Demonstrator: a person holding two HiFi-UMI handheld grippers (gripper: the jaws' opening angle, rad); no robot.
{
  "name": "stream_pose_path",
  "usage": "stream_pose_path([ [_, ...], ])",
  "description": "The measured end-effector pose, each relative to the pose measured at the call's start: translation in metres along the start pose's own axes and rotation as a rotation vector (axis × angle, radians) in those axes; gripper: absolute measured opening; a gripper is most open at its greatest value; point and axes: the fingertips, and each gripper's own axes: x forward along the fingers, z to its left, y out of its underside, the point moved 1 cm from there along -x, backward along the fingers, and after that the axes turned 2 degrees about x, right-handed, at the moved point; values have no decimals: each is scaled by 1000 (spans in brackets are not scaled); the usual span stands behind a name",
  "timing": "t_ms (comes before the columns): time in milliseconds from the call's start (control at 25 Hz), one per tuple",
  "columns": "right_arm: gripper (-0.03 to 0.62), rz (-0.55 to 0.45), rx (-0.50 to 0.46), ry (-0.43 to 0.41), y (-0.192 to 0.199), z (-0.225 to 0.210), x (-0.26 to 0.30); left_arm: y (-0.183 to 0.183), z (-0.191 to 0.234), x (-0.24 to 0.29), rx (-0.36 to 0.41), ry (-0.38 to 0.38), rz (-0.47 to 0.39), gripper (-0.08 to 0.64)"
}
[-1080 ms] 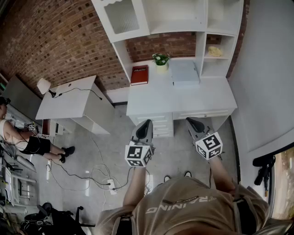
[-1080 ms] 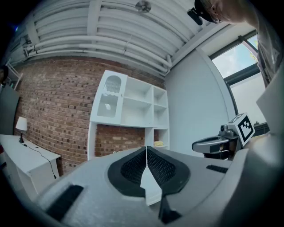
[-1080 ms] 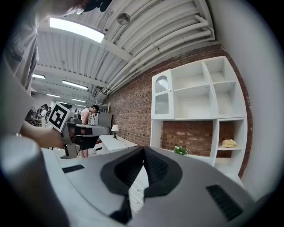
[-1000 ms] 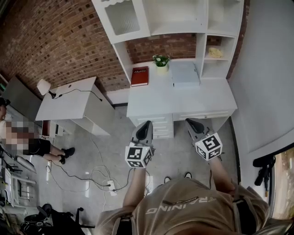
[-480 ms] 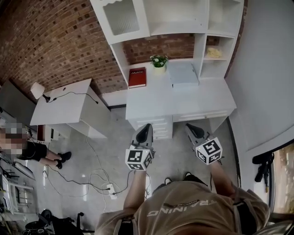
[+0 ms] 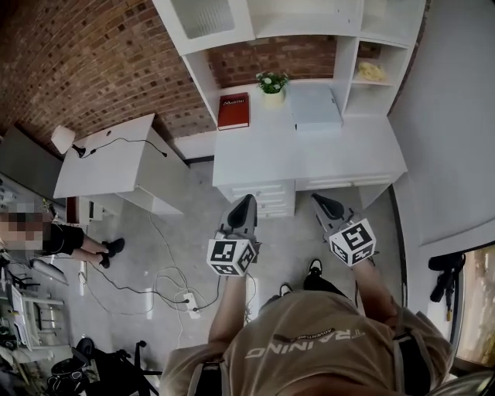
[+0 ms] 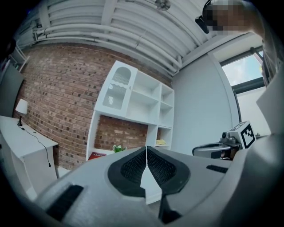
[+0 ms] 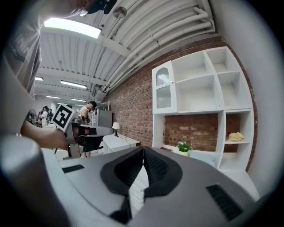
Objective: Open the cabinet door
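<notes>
R gripper (image 8: 143, 150) fingers together; cabinet (image 8: 163, 95) beyond

- Open floor (image 6: 290, 236) runs up to the front of the white desk (image 6: 363, 158).
- The desk juts out beneath the cabinet door (image 6: 203, 19).
- A red book (image 6: 233, 110), a potted plant (image 6: 272, 82) and a grey box (image 6: 314, 108) line the desk's back edge.
- Cables (image 6: 166, 290) trail on the floor to the left, near a side table (image 6: 116, 166).

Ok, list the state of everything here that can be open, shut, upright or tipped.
cabinet door: closed, no claw on it
left claw: shut, empty
right claw: shut, empty
desk drawers: pushed in
red book: closed
potted plant: upright
</notes>
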Motion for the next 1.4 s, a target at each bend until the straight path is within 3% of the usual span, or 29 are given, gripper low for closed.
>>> stream_pose_path([
  [280,12,-24,7,-74,-12,-46,13,-33,-18,48,103,3,-16,14],
  [560,12,-53,-34,-102,-18,-97,30,-35,-28,91,155,-30,-31,14],
  [880,12,-19,9,-182,4,-103,53,-13,-23,100,129,-84,22,14],
  [1120,12,-5,44,-195,12,-108,85,-8,5,100,110,-123,37,14],
  [1400,12,6,22,-176,4,-101,130,-13,60,114,74,-116,-2,14],
])
